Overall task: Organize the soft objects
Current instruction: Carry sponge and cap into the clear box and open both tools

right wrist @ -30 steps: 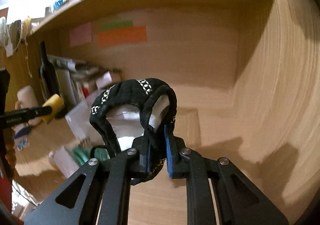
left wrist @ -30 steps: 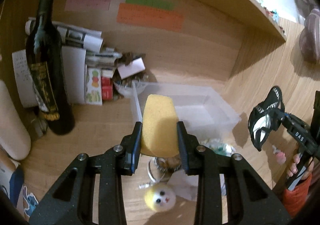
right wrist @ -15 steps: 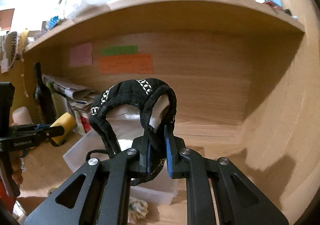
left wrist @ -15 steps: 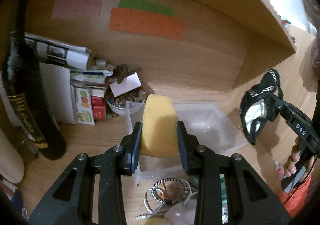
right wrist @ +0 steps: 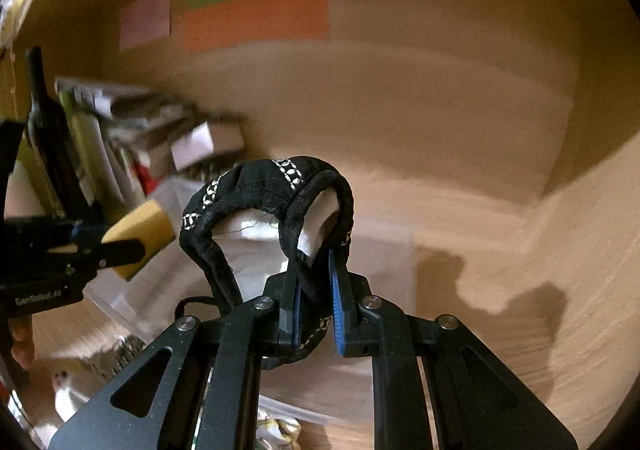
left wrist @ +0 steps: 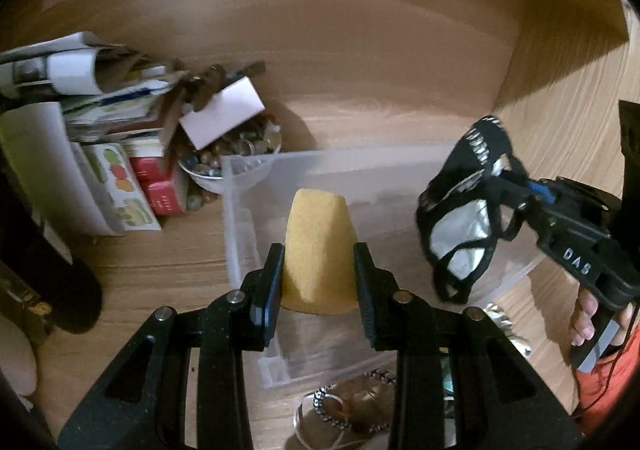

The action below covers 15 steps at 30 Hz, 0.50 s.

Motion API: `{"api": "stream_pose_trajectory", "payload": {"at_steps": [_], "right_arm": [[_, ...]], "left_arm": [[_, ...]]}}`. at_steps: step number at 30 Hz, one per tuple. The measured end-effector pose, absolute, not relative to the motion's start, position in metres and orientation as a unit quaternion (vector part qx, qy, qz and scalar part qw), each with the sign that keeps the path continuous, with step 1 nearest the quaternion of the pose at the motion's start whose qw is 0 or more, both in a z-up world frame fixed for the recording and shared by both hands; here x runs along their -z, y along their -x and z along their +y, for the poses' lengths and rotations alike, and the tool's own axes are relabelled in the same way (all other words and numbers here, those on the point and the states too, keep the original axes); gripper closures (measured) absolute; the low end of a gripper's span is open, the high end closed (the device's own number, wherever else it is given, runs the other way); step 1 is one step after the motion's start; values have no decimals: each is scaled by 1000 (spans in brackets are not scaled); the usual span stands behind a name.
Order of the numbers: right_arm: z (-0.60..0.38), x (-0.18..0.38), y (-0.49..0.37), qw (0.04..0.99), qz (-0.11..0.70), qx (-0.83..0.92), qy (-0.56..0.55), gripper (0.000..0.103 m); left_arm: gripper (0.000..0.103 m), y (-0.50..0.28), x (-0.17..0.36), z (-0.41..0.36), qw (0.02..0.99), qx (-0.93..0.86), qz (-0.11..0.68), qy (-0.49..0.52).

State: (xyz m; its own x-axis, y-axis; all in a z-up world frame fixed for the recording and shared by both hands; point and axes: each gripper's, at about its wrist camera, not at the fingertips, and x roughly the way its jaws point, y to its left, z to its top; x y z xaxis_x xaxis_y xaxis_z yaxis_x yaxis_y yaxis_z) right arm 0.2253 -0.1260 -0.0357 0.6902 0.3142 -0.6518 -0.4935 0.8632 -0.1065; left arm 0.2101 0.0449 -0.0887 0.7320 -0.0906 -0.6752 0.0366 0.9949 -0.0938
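Note:
My left gripper (left wrist: 319,275) is shut on a yellow sponge (left wrist: 320,246) and holds it above the clear plastic bin (left wrist: 248,186). The sponge also shows in the right wrist view (right wrist: 140,232). My right gripper (right wrist: 314,286) is shut on a black face mask with white trim (right wrist: 264,190) and holds it over the bin's right side; the mask also shows in the left wrist view (left wrist: 464,210). The bin (right wrist: 384,250) looks empty inside.
A bowl of small stones (left wrist: 228,154), boxes and papers (left wrist: 112,122) and a dark wine bottle (right wrist: 48,122) stand at the back left. A bracelet (left wrist: 352,406) and a small yellow plush (right wrist: 60,382) lie in front of the bin. Wooden walls close in behind and to the right.
Both grippers have moved forward and down towards the bin, each still holding its object. The mask has come closer to the sponge.

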Motion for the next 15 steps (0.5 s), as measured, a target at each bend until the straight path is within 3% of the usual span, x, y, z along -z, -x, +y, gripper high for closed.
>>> {"api": "stream_pose_trajectory", "payload": {"at_steps": [11, 15], "right_arm": [[-119, 60, -239, 879, 386, -234, 152, 88], [-119, 55, -234, 880, 382, -237, 155, 79]], "left_arm": [[68, -224, 102, 35, 919, 49, 391, 18], [64, -220, 98, 37, 918, 50, 394, 24]]}}
